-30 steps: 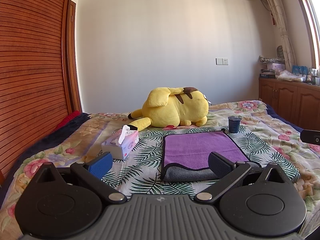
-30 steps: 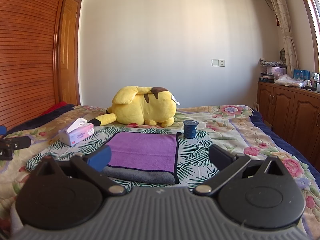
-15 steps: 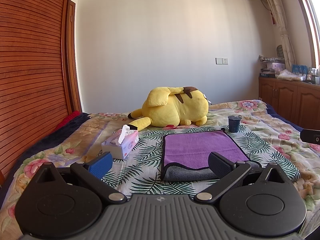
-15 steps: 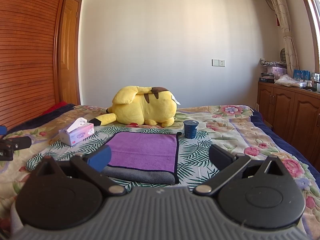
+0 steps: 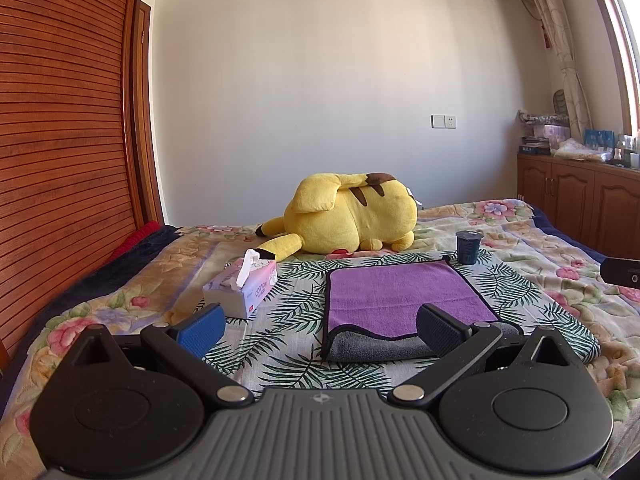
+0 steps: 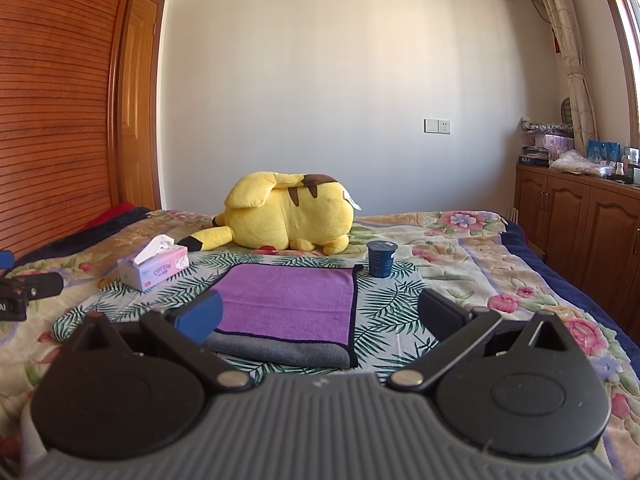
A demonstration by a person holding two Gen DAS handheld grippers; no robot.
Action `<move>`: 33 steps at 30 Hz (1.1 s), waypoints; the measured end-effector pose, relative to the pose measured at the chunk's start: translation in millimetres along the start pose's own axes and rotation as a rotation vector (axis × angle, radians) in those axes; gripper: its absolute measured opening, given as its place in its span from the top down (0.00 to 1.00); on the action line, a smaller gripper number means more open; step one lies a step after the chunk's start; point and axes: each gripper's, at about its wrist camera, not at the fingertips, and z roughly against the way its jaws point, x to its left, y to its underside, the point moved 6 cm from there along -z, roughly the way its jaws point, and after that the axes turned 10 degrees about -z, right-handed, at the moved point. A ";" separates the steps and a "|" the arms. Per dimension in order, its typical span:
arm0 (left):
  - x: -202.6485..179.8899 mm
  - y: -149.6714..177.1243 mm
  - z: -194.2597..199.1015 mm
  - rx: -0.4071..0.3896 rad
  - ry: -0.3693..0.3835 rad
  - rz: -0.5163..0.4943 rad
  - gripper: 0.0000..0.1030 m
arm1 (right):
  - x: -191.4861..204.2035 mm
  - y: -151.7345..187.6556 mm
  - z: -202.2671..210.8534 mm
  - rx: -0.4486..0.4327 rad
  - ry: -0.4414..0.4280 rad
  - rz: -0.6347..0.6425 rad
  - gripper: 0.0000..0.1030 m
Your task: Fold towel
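Note:
A purple towel [image 5: 396, 294] with a grey underside and dark trim lies flat on the bed, its near edge showing a grey fold; it also shows in the right wrist view [image 6: 288, 304]. My left gripper [image 5: 318, 326] is open and empty, held just short of the towel's near left corner. My right gripper [image 6: 318, 314] is open and empty, held just short of the towel's near edge. Neither touches the towel. The right gripper's tip [image 5: 620, 272] shows at the far right of the left wrist view; the left gripper's tip [image 6: 28, 288] shows at the far left of the right wrist view.
A tissue box [image 5: 246, 286] stands left of the towel. A dark blue cup [image 5: 468, 246] stands at its far right corner. A yellow plush toy [image 5: 348, 216] lies behind. The floral bedspread [image 5: 560, 264] spreads around; a wooden cabinet [image 6: 580, 224] stands on the right.

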 end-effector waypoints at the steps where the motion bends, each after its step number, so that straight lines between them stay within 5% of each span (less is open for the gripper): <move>1: 0.0 0.0 0.0 0.000 0.000 0.000 0.16 | 0.0 0.0 0.0 0.000 0.000 0.001 0.00; 33: -6.1 6.8 -11.3 0.059 0.015 -0.028 0.16 | 3.3 3.8 -12.1 0.036 0.005 0.015 0.00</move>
